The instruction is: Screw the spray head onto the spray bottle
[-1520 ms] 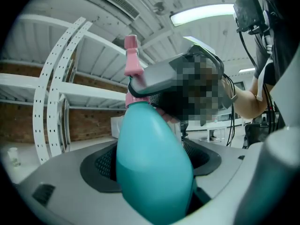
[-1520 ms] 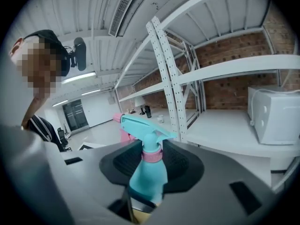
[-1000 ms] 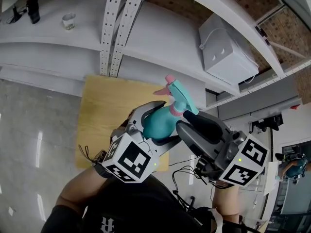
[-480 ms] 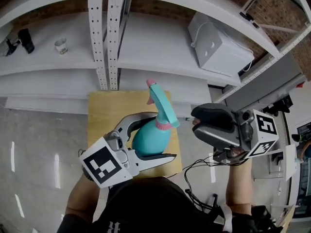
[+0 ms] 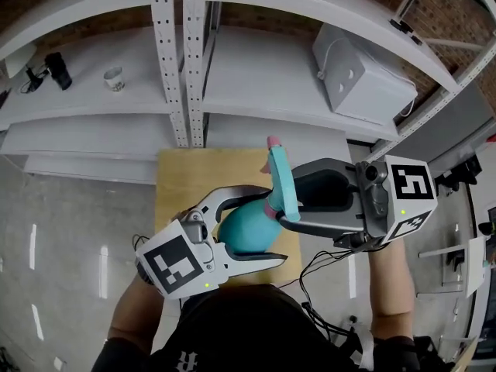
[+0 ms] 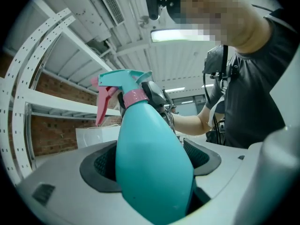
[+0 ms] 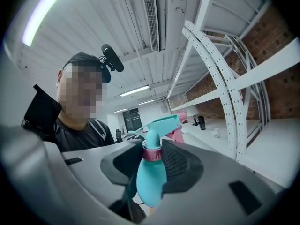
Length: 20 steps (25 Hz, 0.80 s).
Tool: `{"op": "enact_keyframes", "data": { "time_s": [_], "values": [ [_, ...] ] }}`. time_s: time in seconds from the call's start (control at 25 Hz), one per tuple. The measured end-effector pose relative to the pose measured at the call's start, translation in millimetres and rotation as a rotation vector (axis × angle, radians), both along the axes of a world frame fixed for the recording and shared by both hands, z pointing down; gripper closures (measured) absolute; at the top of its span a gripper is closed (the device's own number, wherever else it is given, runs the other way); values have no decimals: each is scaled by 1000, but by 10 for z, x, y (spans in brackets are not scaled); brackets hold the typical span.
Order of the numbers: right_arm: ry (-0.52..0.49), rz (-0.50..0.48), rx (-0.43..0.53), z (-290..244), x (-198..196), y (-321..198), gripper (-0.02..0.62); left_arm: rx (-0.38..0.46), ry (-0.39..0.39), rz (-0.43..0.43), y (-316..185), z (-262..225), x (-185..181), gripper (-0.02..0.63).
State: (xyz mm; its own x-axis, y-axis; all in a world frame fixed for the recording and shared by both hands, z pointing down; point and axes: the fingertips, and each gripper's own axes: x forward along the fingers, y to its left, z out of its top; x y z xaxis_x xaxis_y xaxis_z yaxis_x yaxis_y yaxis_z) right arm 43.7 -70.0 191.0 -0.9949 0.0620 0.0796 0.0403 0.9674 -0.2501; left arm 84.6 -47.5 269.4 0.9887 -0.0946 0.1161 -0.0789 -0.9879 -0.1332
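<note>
My left gripper (image 5: 267, 227) is shut on the round body of the teal spray bottle (image 5: 244, 227), held up over the board. The bottle (image 6: 150, 168) fills the gap between its ribbed pads (image 6: 101, 165). The teal spray head (image 5: 280, 178) with a pink trigger and a pink collar (image 6: 133, 97) sits on the bottle's neck. My right gripper (image 5: 287, 198) reaches in from the right. Its dark pads close on both sides of the pink collar (image 7: 152, 153), with the spray head (image 7: 157, 125) sticking up past them and my right gripper (image 7: 152, 161) level.
A light wooden board (image 5: 194, 184) lies below the bottle. Behind it run white shelves with perforated uprights (image 5: 167, 53), a white box (image 5: 360, 72), a small cup (image 5: 114, 78) and a dark object (image 5: 56, 68). Cables (image 5: 325, 262) hang at the lower right.
One second ago my right gripper sat at the bottle's neck. Half a second ago it stood clear to the right. Now it is back around the pink collar. My left gripper kept hold of the bottle.
</note>
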Motion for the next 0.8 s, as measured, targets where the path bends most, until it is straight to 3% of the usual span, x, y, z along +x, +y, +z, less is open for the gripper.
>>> {"op": "enact_keyframes", "data": {
  "time_s": [0.28, 0.4, 0.56, 0.8],
  "values": [
    [-191, 32, 12, -120, -35, 7, 465, -81, 140, 71, 72, -146, -21, 212],
    [-252, 34, -2, -143, -27, 8, 466, -105, 156, 110, 98, -167, -34, 212],
    [-182, 45, -14, -69, -18, -18, 466, -85, 74, 60, 46, -56, -34, 212],
    [9, 143, 73, 44, 2, -76, 466, -7, -16, -69, -109, 37, -19, 212]
  ]
}}
